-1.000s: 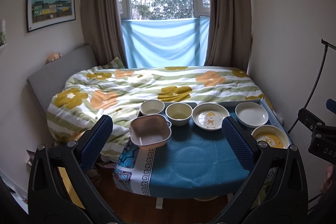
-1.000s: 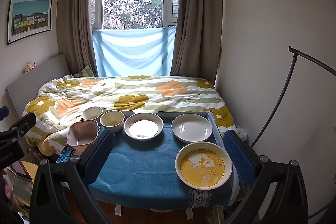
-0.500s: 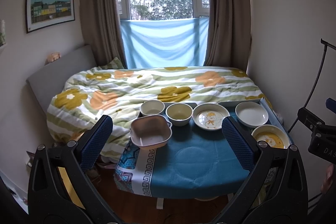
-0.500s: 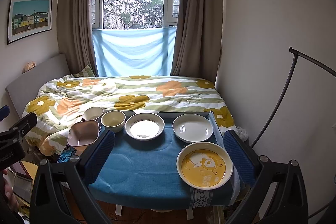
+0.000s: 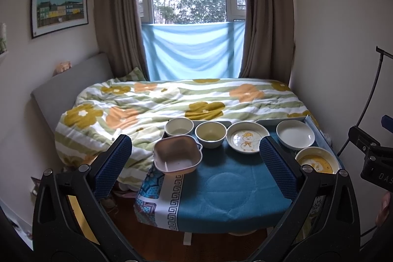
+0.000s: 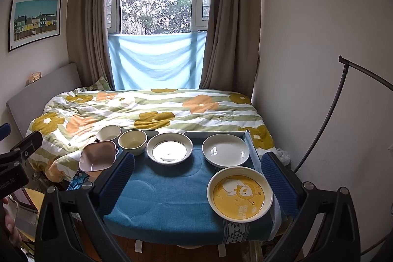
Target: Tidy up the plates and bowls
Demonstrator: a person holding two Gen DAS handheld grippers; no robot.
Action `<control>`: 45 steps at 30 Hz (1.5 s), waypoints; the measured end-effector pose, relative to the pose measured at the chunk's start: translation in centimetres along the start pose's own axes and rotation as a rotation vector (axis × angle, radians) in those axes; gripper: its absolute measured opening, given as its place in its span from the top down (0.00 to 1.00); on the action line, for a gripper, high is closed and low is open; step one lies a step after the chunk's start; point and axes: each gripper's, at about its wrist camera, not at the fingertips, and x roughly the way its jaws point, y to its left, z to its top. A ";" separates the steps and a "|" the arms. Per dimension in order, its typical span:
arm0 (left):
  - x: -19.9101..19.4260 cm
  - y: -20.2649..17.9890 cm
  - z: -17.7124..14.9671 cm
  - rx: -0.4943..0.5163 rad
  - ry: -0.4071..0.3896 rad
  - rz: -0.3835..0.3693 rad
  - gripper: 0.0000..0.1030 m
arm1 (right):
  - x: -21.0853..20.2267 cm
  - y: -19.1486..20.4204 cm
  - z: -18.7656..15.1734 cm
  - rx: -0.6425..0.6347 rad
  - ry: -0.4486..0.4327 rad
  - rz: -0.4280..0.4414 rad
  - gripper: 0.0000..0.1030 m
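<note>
Six dishes stand on a small table under a blue cloth [image 5: 228, 188]. Along the back are a white bowl [image 5: 178, 127], a cream bowl [image 5: 210, 133], a duck-print plate [image 5: 247, 140] and a white plate [image 5: 295, 133]. A pink square bowl [image 5: 176, 156] overhangs the left edge, and a yellow bear plate [image 6: 240, 194] lies front right. My left gripper [image 5: 194, 139] is open, held short of the table. My right gripper [image 6: 197, 156] is also open, with the yellow plate seen just inside its right finger. Neither holds anything.
A bed with a flowered duvet [image 6: 152, 112] presses against the table's far side. A grey tray rim [image 6: 216, 133] shows behind the white plate [image 6: 225, 150]. A wall and a curved black lamp pole [image 6: 326, 119] stand to the right; wooden floor lies below.
Almost nothing: both views drift very slightly, the dishes stay where they were, and both grippers stay open.
</note>
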 end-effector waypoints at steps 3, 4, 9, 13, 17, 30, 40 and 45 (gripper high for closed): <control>0.2 0.0 0.0 0.005 0.001 0.009 0.00 | 0.1 0.3 0.1 -0.001 -0.001 -0.003 0.00; 0.2 0.0 0.0 0.007 0.000 0.012 0.00 | 0.0 0.3 0.1 -0.001 -0.002 -0.002 0.00; 0.3 -0.1 0.1 0.016 -0.007 0.032 0.00 | 0.0 0.3 0.2 0.000 -0.003 -0.005 0.00; 0.2 0.1 0.2 0.017 -0.022 0.038 0.00 | 0.1 0.6 0.5 0.001 -0.004 -0.005 0.00; 0.2 0.4 0.2 0.015 -0.027 0.016 0.00 | 0.0 0.6 0.5 0.001 -0.004 -0.004 0.00; 5.2 -2.2 -1.2 0.098 0.108 -0.149 0.00 | 1.8 -1.6 -2.6 0.099 0.112 -0.074 0.00; 14.2 -12.7 -5.1 0.190 0.349 -0.339 0.00 | 8.1 -11.3 -8.2 0.250 0.234 -0.022 0.00; 21.0 -19.2 -8.6 0.219 0.527 -0.466 0.00 | 13.7 -16.8 -12.1 0.369 0.359 0.074 0.10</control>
